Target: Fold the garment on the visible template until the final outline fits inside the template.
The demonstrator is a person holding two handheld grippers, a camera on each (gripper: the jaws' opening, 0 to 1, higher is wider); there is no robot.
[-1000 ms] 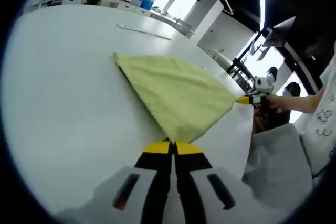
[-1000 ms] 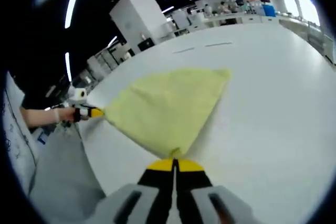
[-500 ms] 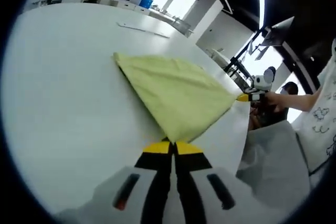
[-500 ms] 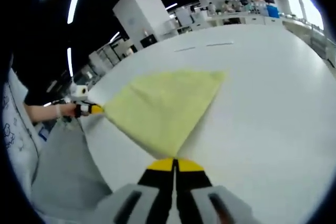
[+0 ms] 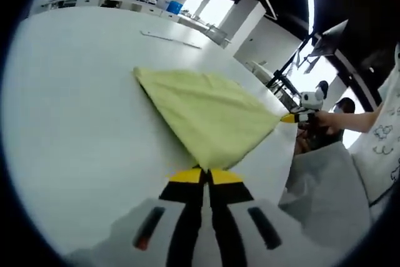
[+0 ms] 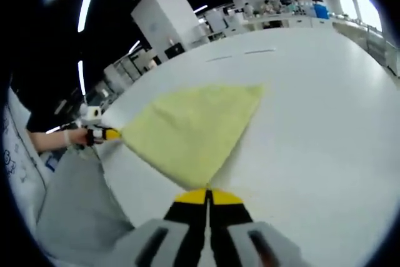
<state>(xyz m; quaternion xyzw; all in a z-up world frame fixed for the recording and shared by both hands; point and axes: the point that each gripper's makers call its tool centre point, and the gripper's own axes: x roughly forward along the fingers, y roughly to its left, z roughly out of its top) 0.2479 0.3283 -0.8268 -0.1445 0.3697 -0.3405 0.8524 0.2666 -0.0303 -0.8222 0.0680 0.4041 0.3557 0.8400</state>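
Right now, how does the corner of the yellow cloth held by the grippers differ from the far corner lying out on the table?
The near corner is pinched between the shut yellow-tipped jaws of the left gripper; the far corner is free, with nothing gripping it. The near corner sits close to the white table's edge, the far corner well in toward its middle. The right gripper clamps another near corner. All belong to one pale yellow-green cloth.

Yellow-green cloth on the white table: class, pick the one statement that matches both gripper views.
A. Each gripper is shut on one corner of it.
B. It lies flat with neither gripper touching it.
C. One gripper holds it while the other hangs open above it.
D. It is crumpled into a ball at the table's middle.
A: the left gripper and the right gripper each have their jaws closed on a corner of the cloth.
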